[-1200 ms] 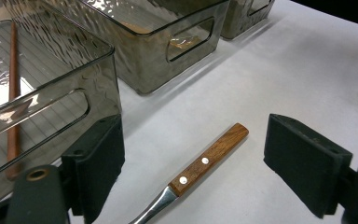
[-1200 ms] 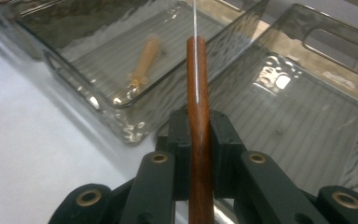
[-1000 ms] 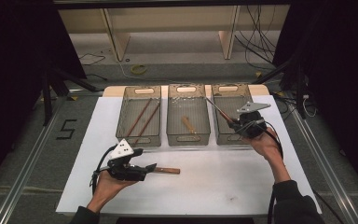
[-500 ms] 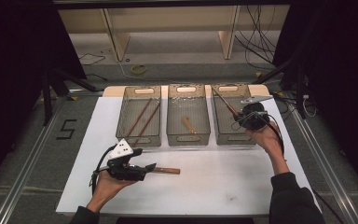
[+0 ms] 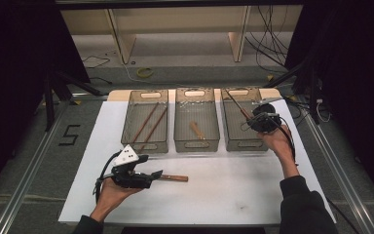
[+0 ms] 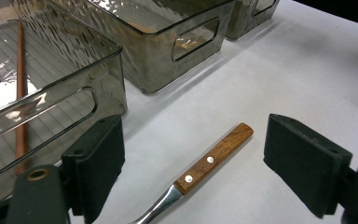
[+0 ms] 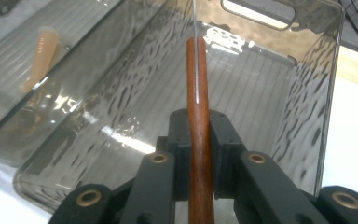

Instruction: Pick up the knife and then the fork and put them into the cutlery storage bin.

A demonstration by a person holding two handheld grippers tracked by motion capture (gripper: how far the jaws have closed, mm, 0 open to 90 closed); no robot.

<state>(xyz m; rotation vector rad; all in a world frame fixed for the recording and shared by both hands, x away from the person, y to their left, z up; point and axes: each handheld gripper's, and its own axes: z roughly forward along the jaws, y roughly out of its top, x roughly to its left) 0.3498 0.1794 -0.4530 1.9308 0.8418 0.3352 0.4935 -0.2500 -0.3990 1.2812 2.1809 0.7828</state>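
brown wood is what the right tool [image 7: 199, 154] pinches: its two black jaws are pressed on the long thin wooden handle of a utensil [image 7: 198, 93], which it holds above the right clear smoky plastic bin [image 5: 233, 139], the handle pointing toward the far wall of the bin. the step in hand seems to be sorting cutlery into the three bins, and this piece is now being carried in. the next move, i think, calls for lowering it until it lies flat on the bin floor and only then spreading the jaws. the left tool [image 6: 193, 158] is spread wide over the steel utensil with the short riveted wooden handle [image 6: 214, 157], which lies on the white worktop [image 5: 233, 190] near the bins, not yet gripped. the left bin [image 5: 126, 139] holds two thin brown sticks [image 5: 148, 124].
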